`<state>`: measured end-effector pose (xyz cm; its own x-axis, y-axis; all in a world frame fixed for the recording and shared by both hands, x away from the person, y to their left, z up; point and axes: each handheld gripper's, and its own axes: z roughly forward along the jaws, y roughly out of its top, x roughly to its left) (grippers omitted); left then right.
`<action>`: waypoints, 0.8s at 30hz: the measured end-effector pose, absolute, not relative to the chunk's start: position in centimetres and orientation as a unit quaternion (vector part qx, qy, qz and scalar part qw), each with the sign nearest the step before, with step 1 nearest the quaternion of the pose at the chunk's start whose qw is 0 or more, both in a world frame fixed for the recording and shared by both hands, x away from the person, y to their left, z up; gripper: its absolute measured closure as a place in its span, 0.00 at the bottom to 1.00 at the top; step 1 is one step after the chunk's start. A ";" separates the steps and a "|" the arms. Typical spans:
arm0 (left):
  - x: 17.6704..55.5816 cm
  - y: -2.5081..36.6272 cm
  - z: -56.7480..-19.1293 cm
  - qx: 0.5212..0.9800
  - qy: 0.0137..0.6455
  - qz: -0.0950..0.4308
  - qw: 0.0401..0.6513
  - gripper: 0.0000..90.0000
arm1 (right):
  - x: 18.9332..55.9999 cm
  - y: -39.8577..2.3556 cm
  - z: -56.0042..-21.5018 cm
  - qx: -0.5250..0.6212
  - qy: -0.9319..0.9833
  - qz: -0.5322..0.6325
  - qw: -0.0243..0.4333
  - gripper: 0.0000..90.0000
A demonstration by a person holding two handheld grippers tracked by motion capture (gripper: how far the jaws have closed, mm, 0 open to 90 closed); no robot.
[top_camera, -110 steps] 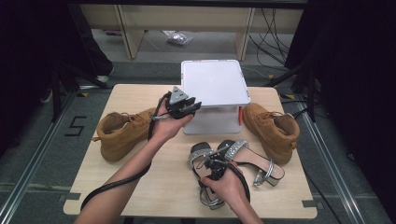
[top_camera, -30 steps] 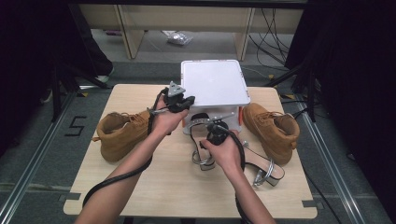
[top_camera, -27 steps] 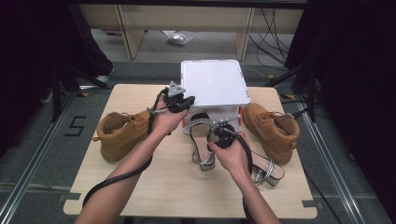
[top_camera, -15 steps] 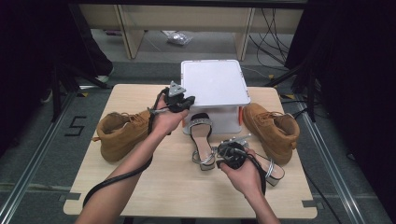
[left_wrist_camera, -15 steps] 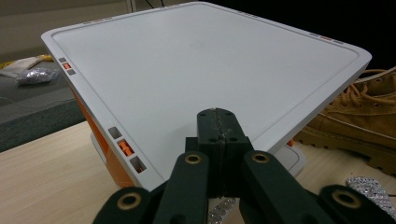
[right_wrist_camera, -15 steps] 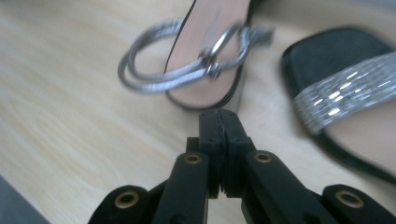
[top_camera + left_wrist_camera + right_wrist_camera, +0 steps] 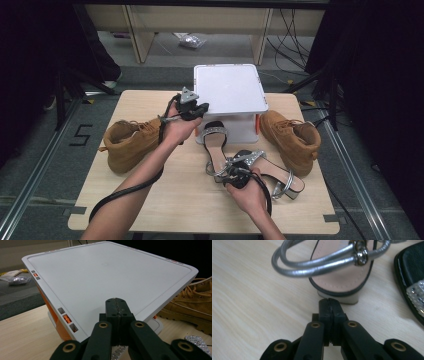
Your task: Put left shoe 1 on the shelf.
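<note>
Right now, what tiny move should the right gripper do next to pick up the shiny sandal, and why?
Probably open its jaws first. The right gripper is shut with nothing between its jaws, just short of the heel of the silver sandal, which lies on the table. Shut jaws cannot take the silver strap, so they likely need to spread before easing forward.
</note>
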<state>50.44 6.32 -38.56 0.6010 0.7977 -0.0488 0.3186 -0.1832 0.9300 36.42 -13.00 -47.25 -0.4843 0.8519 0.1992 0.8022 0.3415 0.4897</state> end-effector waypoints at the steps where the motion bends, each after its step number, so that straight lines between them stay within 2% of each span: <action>1: 50.4 6.3 -38.6 0.733 0.381 0.233 0.513 1.00 | 36.4 -13.0 -47.2 0.506 0.818 0.271 0.046 1.00; 11: 50.5 6.4 -38.6 0.732 0.381 0.231 0.516 1.00 | 36.8 -12.9 -47.5 0.521 0.798 0.298 0.052 1.00; 15: 50.5 6.3 -38.6 0.732 0.381 0.231 0.516 1.00 | 37.2 -12.8 -46.9 0.515 0.797 0.305 0.079 1.00; 24: 50.5 6.3 -38.5 0.734 0.379 0.231 0.514 1.00 | 39.6 -11.8 -46.0 0.508 0.796 0.315 0.097 1.00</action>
